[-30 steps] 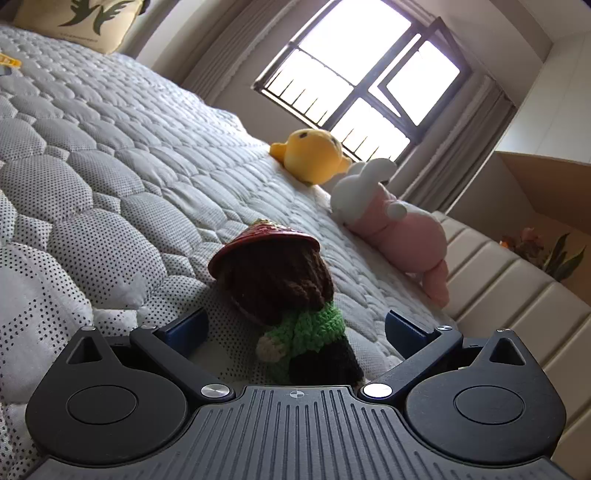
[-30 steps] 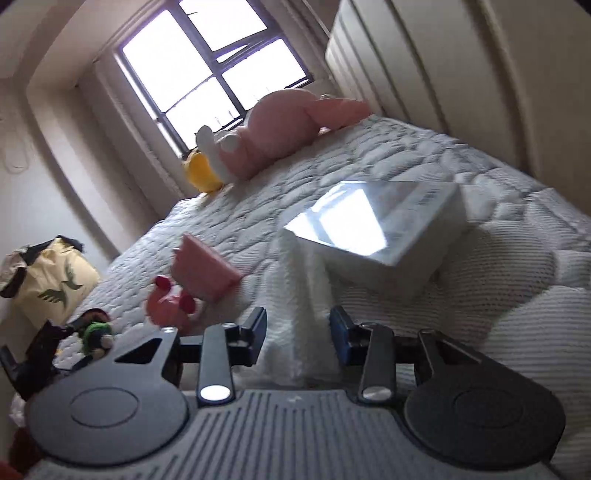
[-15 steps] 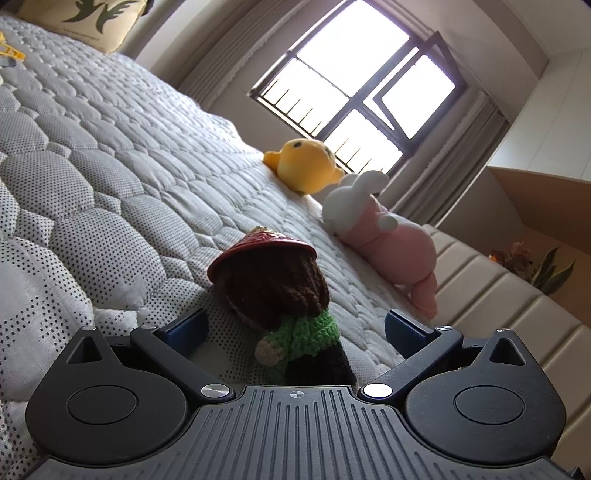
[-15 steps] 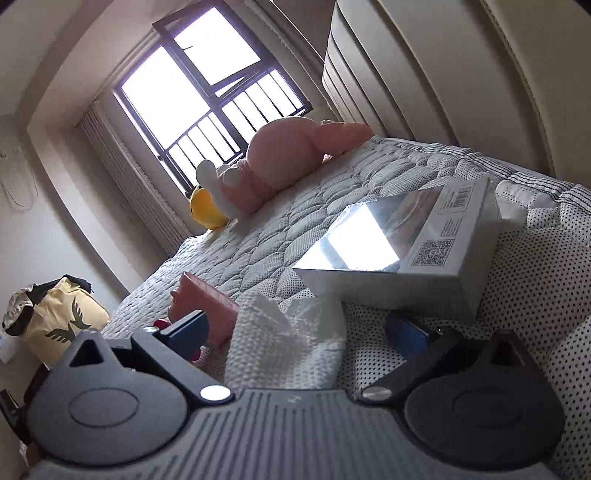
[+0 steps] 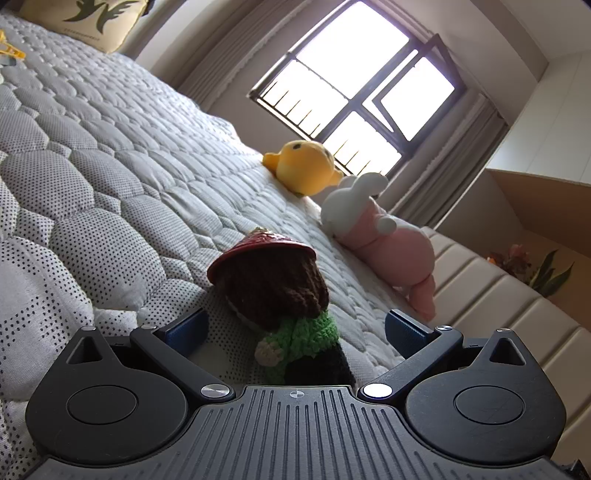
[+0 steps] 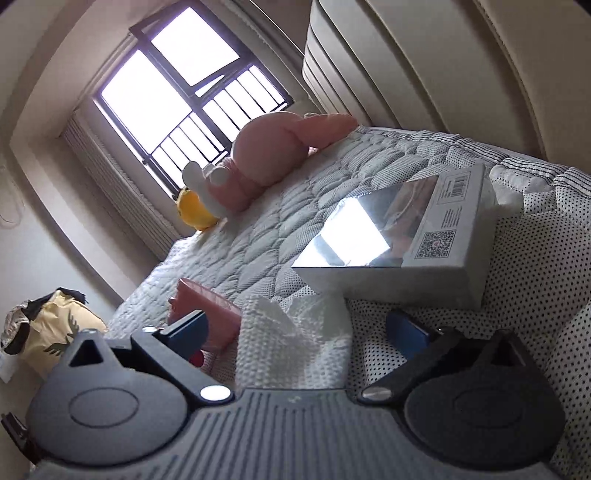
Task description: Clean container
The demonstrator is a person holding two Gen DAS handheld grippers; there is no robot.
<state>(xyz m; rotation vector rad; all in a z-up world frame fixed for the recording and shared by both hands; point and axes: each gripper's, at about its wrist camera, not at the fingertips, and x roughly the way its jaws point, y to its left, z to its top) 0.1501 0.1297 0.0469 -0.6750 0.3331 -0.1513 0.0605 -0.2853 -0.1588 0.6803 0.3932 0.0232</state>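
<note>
A grey box point(image 6: 439, 266) with a shiny clear lid lies on the quilted bed, just ahead of my right gripper point(image 6: 295, 328). That gripper is open, with a crumpled white paper towel point(image 6: 291, 347) lying between its blue fingers, which do not touch it. In the left wrist view, my left gripper point(image 5: 295, 328) is open too. A crocheted doll point(image 5: 280, 295) with a red hat and green scarf lies between its fingers, untouched.
A pink rabbit plush point(image 5: 384, 243) and a yellow plush point(image 5: 303, 170) lie near the window. A pink object point(image 6: 210, 306) sits left of the paper towel. A yellow pillow point(image 5: 92, 18) is at the far end. The padded headboard point(image 5: 498, 306) borders the bed.
My right gripper's fingers have spread wide apart and it has dropped closer to the paper towel and the box. The left gripper has barely shifted and stays open around the doll.
</note>
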